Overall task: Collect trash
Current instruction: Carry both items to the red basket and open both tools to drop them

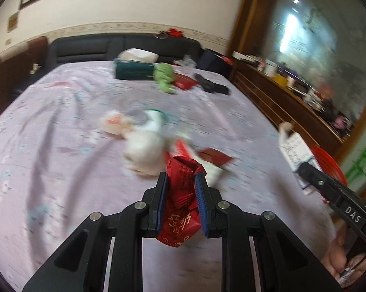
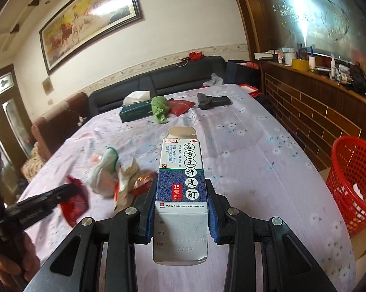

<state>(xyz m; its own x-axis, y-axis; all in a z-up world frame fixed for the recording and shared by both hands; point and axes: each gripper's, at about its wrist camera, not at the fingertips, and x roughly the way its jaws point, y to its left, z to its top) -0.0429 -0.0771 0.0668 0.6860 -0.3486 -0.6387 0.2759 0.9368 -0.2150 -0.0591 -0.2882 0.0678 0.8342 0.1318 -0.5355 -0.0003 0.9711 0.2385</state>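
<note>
- The left gripper (image 1: 181,182) is clamped on a crumpled red wrapper (image 1: 183,182), its blue pads (image 1: 162,202) pressing both sides; the wrapper's tail with gold lettering hangs below the jaws, above the bed (image 1: 61,121).
- The right gripper (image 2: 181,194) is clamped on a white and blue medicine box (image 2: 181,185), held lengthwise between the fingers with its end flap open at the far end.
- Just beyond the left gripper, a loose heap of trash (image 2: 114,175) lies on the lilac flowered sheet: white crumpled paper, a green-trimmed piece and red and orange wrappers, blurred in the left wrist view.
- A red mesh wastebasket (image 2: 353,185) stands beside the bed on the right gripper's side, with something white inside.
- Near the dark headboard (image 2: 158,80) lie a teal tissue box (image 2: 135,113), a green cloth (image 2: 159,108), a red packet (image 2: 180,106) and a black object (image 2: 212,101).
</note>
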